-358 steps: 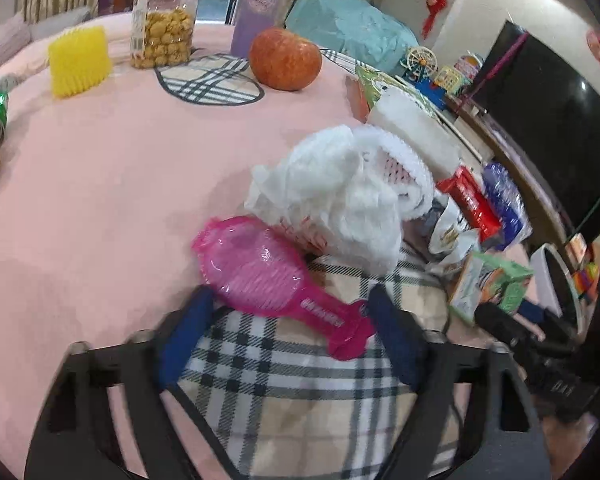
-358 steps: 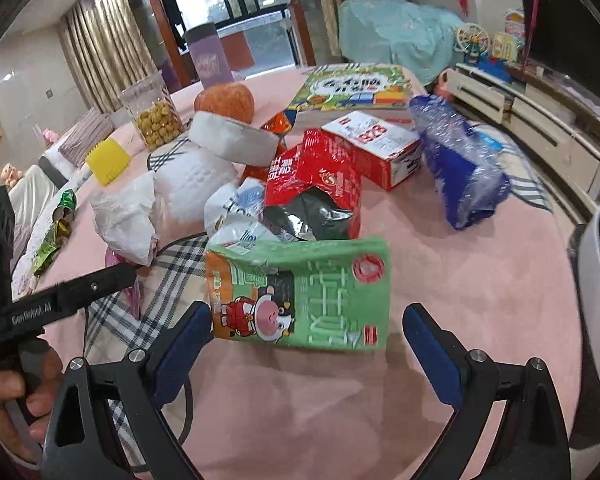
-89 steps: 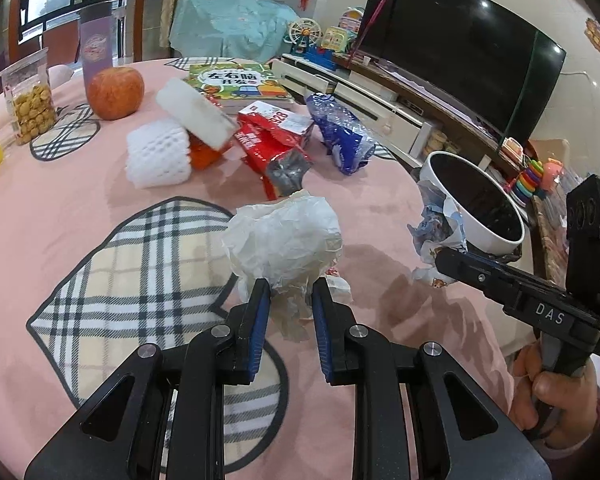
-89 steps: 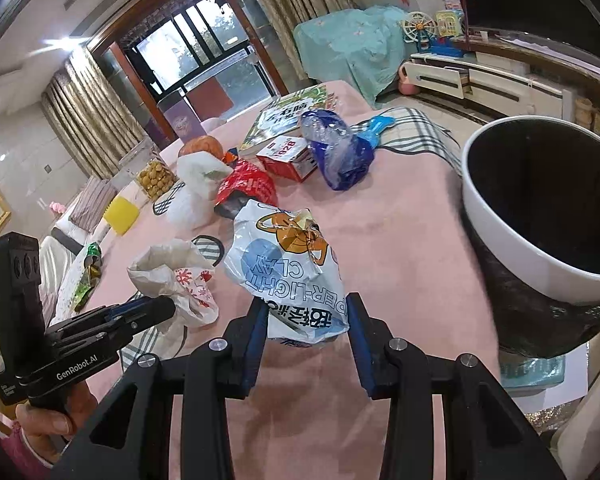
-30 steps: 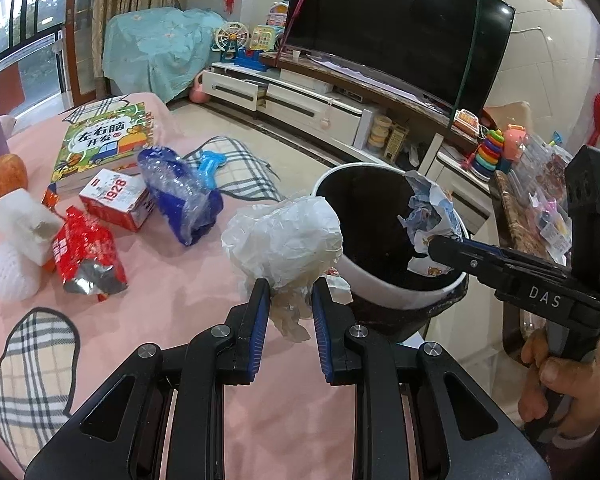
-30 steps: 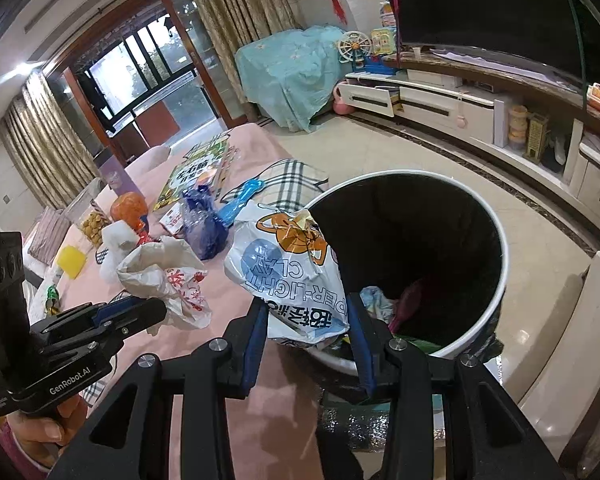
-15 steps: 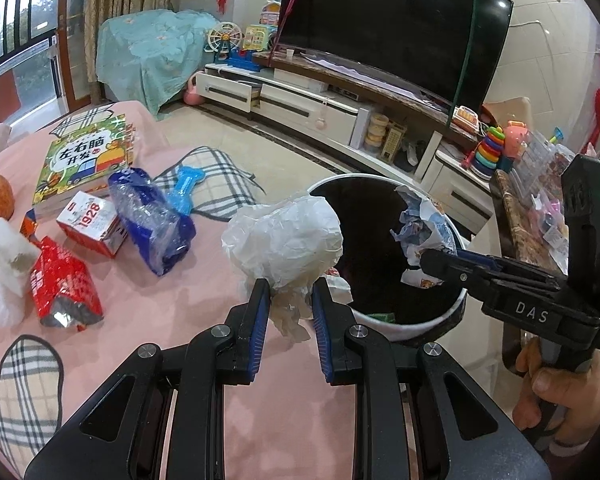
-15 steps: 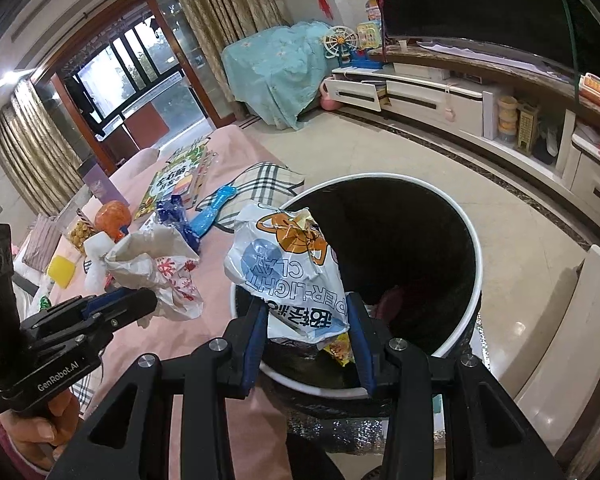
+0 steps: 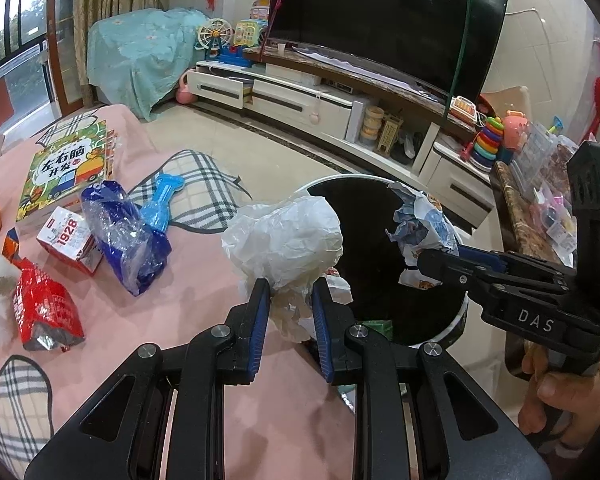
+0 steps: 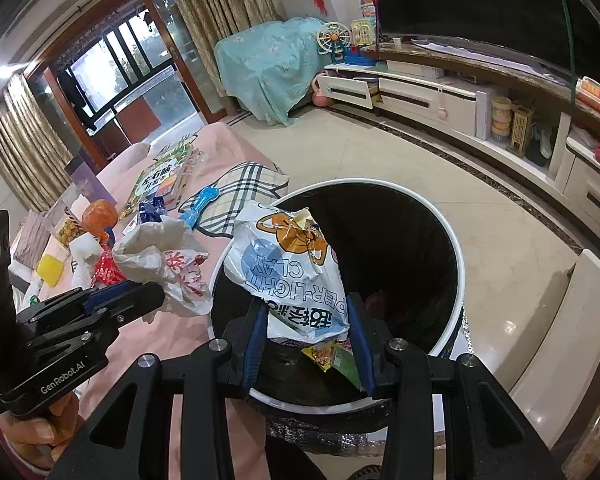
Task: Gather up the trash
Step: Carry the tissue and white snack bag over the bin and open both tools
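My left gripper [image 9: 287, 294] is clamped on a crumpled white plastic bag [image 9: 286, 240], thin and wrinkled, bunched into a rough ball above my blue pads, with a ragged tail hanging between them. It hangs over the table's edge, just beside the bin's near rim.

My right gripper [image 10: 306, 322] pinches a glossy, creased clay packet [image 10: 286, 268], white and blue with an orange cartoon. Its long axis runs away from me, torn top pointing forward and up. It is held directly above the mouth of the trash bin [image 10: 458, 280].

The bin is round, with a white rim and a black liner; some wrappers lie at the bottom, including a yellow-green one [image 10: 332, 358]. Its mouth is wide, with open room right of the packet. The near-left rim stands against the pink tablecloth [image 9: 188, 304].

Farther left on the cloth lie a red foil packet [image 9: 44, 312], a crinkled blue plastic bag [image 9: 124, 236], a small box marked 1928 [image 9: 70, 238] and a flat picture book [image 9: 66, 168]. Beyond the bin is bare tiled floor [image 10: 400, 160], then the long TV cabinet [image 10: 440, 94].
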The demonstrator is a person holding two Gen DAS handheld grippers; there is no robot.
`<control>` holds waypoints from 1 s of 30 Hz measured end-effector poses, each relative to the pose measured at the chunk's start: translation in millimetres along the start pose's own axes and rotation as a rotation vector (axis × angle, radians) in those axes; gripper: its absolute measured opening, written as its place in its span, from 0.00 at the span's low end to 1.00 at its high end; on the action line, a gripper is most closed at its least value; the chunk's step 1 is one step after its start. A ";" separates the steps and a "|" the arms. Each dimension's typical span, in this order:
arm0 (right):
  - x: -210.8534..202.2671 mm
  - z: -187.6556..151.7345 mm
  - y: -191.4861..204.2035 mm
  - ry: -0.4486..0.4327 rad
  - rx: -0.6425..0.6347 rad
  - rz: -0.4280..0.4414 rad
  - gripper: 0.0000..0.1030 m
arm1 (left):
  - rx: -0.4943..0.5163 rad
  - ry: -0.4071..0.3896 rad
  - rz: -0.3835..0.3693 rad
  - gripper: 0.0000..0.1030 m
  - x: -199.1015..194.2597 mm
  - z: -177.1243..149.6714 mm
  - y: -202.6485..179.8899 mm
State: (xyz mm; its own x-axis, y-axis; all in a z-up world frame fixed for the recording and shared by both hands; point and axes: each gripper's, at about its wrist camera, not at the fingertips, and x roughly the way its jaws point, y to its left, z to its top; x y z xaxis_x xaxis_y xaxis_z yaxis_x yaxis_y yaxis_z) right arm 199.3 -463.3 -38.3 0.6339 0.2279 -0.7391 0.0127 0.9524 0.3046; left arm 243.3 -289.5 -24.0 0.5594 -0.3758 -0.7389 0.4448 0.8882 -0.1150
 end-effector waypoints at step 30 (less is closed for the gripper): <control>3.2 18.4 -30.5 0.023 0.032 -0.063 0.55 | 0.026 0.061 -0.068 0.34 32.6 21.9 -27.5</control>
State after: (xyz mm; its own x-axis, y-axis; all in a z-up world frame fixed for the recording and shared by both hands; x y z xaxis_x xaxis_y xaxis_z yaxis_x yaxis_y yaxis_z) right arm 215.1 -495.3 -38.9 0.6130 0.1728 -0.7710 0.0766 0.9582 0.2757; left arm 264.6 -332.0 -30.4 0.4837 -0.4172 -0.7694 0.4988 0.8537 -0.1494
